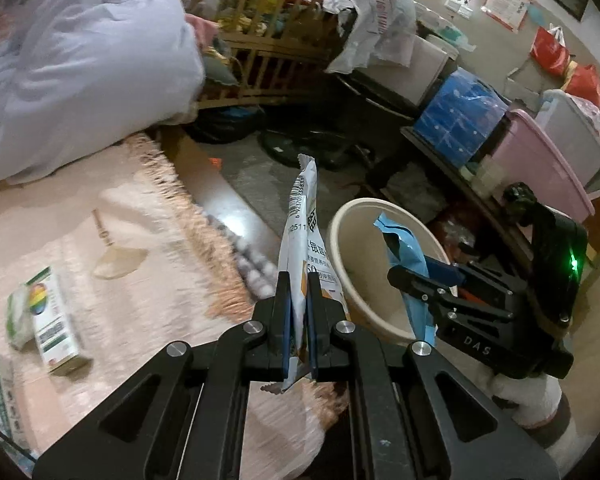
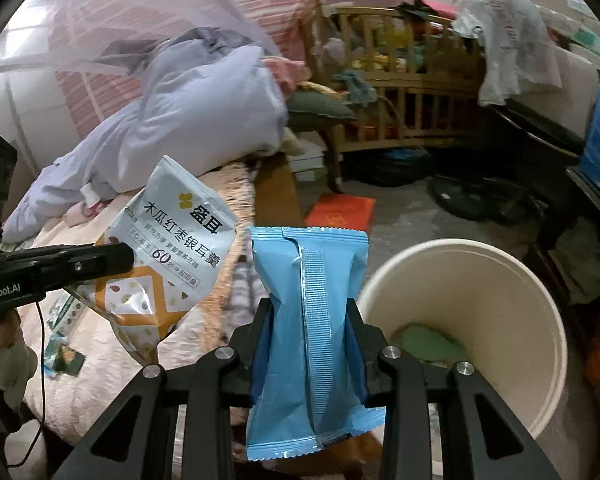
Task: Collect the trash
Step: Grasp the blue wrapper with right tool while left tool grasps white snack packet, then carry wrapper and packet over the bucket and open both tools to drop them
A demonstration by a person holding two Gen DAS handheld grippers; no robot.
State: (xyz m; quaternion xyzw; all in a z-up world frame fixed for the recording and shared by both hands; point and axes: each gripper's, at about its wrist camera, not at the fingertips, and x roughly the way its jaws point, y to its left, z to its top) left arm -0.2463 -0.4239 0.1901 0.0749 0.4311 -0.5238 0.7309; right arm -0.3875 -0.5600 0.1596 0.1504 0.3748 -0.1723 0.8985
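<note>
My left gripper point(image 1: 299, 286) is shut on a white and orange snack packet point(image 1: 303, 240), which stands upright between its fingers; the same packet point(image 2: 172, 252) shows at the left of the right wrist view. My right gripper point(image 2: 308, 312) is shut on a blue wrapper point(image 2: 308, 320), seen edge-on as the blue wrapper point(image 1: 404, 256) in the left wrist view, over the near rim of a cream round bin point(image 1: 356, 240). The bin point(image 2: 540, 292) stands on the floor beside the bed and holds something green point(image 2: 428, 344) at its bottom.
On the pink bedspread point(image 1: 100, 220) lie a white and green box point(image 1: 56, 320) and other small packets point(image 2: 62, 356). A lilac duvet point(image 1: 80, 80) is heaped behind. A wooden cot point(image 2: 400, 92), blue and pink storage boxes point(image 1: 540, 152) and clutter crowd the floor beyond.
</note>
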